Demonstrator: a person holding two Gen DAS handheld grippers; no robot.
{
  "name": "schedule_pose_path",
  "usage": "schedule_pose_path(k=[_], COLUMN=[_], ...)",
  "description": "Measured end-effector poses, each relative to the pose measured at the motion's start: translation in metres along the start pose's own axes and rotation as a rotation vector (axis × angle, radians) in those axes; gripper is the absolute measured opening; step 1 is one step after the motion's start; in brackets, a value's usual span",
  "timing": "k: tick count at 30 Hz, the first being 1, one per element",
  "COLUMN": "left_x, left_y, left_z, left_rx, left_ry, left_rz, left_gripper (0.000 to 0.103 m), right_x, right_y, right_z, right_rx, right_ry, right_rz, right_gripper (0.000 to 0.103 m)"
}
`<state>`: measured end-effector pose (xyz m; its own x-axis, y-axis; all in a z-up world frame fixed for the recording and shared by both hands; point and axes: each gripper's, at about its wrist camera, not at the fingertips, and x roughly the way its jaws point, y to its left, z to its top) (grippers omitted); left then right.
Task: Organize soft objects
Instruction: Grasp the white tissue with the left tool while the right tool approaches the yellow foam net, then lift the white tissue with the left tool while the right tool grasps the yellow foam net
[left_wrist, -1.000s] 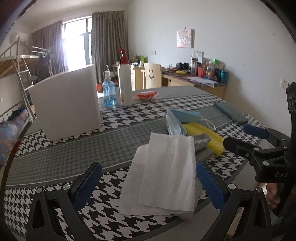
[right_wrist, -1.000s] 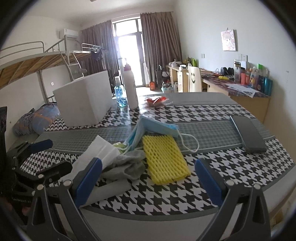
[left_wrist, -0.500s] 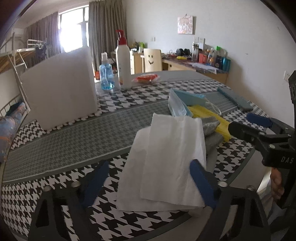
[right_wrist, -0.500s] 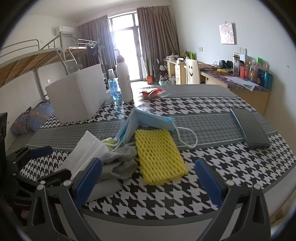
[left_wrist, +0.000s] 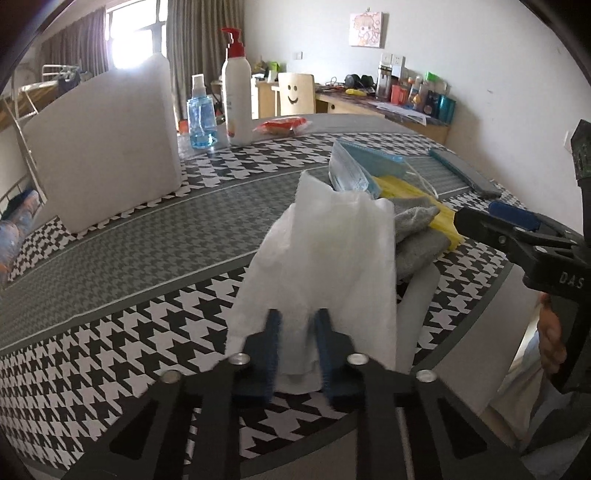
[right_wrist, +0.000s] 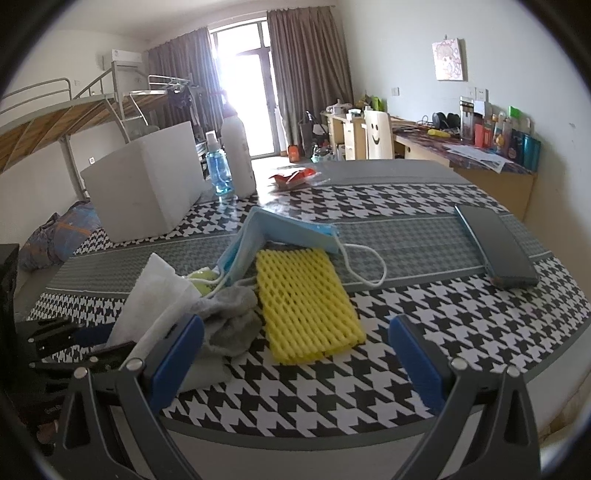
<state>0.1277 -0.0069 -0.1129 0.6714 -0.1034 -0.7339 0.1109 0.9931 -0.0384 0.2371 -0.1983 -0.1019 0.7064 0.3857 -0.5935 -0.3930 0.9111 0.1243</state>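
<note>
1. Left gripper: its two blue pads have clamped the near edge of the white tissue. The sheet bunches between them and rises in a peak at its far side.

2. Right gripper: spread wide, nothing between its pads. It hangs above the near edge of the table, in front of the yellow foam net.

3. The pile: the tissue sits at the near left of a heap of soft things. Touching it on the right is a grey cloth; behind that lie the foam net and a blue face mask with its white ear loop trailing on the tabletop. A small green item shows under the mask; I cannot tell what it is.

4. Surroundings: a white box stands well apart at the far left, with a blue spray bottle and a pump bottle beside it. A dark flat case lies far right.

5. Step in hand, as I judge it: taking the tissue off the pile.

6. Recommendations:
   - Lift slowly and straight; thin paper held by one edge tears if yanked.
   - Watch the grey cloth. It overlaps the tissue's right side and may drag along.
   - The free right gripper could press down on the cloth if it follows.
   - Confirm both layers of the folded sheet are caught, else the lower one may peel away.

7. Destination: not evident; the white box is a likely candidate, unconfirmed.
</note>
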Motion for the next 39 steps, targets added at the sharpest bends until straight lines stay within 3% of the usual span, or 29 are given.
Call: schedule_pose_path(k=[2,14,23,27,30,32,33,35,39], left_x=[-0.001,-0.024,-0.027,-0.024,-0.023,-0.022,-0.023,-0.021,-0.013], left_y=[0.002,0.011,0.019,0.021,0.02,0.02,0.019,0.017,0.008], left_z=[-0.001,0.003,0.001,0.0,0.0,-0.001,-0.001,0.0,0.002], left_rx=[-0.006,-0.011,-0.018,-0.024,-0.015,-0.014,-0.017,-0.013,0.018], left_ry=[-0.003,-0.079,-0.074,-0.063,-0.056,-0.057,-0.068,-0.069,-0.049], left_rz=[-0.011,-0.061,-0.059,-0.05,-0.038,-0.014,-0.003,-0.004,-0.007], left_gripper=[0.006,0.004,0.004,0.005,0.018,0.051,0.057,0.061,0.072], right_x=[0.002,0.014,0.027,0.036,0.039,0.038,0.038,0.037,0.031], right_y=[-0.001,-0.003,-0.008,-0.006,-0.007,-0.006,-0.006,-0.006,-0.01], right_z=[0.0,0.003,0.004,0.001,-0.002,-0.002,-0.002,-0.002,-0.004], right_rx=[0.0,-0.003,-0.015,-0.026,-0.02,-0.026,-0.025,-0.022,-0.017], right_ry=[0.006,0.033,0.086,0.124,0.144,0.142,0.142,0.145,0.148], right_rz=[-0.005,-0.034,-0.055,-0.074,-0.061,-0.058,-0.055,-0.049,-0.051], right_gripper=[0.102,0.1,0.074,0.068,0.056,0.049,0.044,0.026,0.021])
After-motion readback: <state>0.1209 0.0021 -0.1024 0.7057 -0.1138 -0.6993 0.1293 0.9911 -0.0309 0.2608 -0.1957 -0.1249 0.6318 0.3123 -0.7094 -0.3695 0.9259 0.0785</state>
